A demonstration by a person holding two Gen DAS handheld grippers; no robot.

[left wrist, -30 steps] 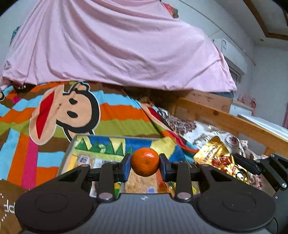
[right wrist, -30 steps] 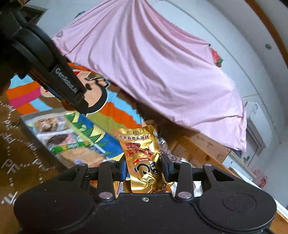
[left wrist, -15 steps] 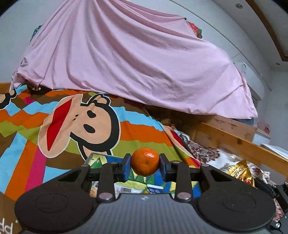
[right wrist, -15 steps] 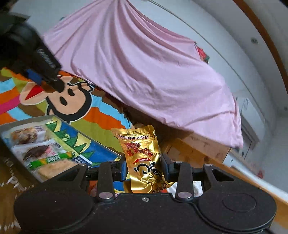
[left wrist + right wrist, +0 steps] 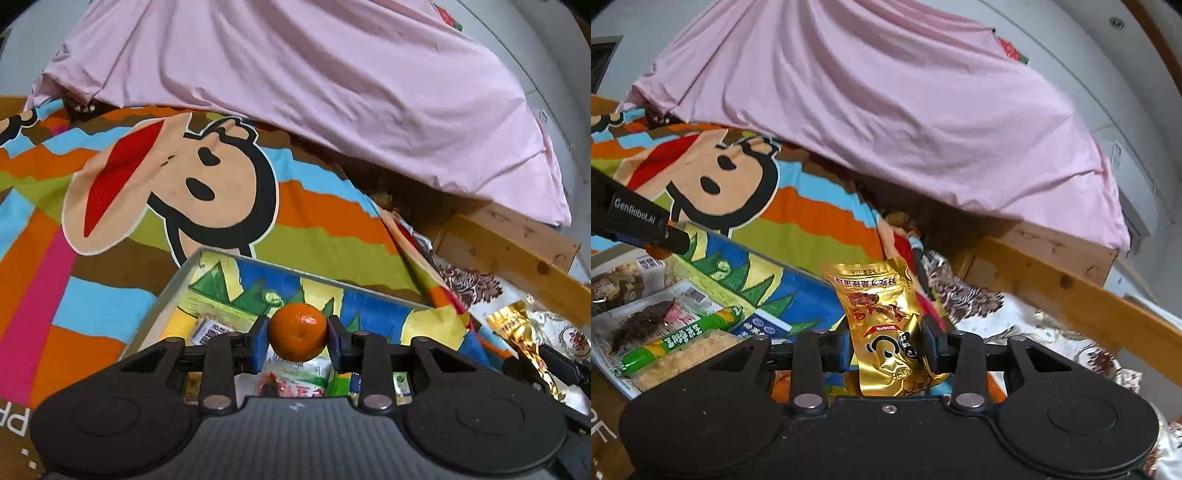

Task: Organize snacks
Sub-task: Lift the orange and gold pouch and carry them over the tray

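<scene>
My left gripper (image 5: 297, 336) is shut on a small orange tangerine (image 5: 297, 336) and holds it above the near part of an open snack box (image 5: 177, 280) with a colourful painted lining. My right gripper (image 5: 889, 347) is shut on a gold foil snack packet (image 5: 886, 325), held upright to the right of the box (image 5: 798, 291). The packet also shows at the right edge of the left wrist view (image 5: 517, 328). Inside the box lie several wrapped snacks, among them a green sausage stick (image 5: 679, 339).
The box rests on a striped monkey-print blanket (image 5: 184, 192). A pink sheet (image 5: 332, 81) is draped behind it. A wooden bed rail (image 5: 1071, 295) and a floral cloth (image 5: 979, 299) lie to the right. The left gripper's body (image 5: 631, 221) juts in at the left of the right wrist view.
The left gripper rose with the tangerine, then dipped back over the box. The right gripper swung left toward the box with the gold packet. Both grips are unchanged.
</scene>
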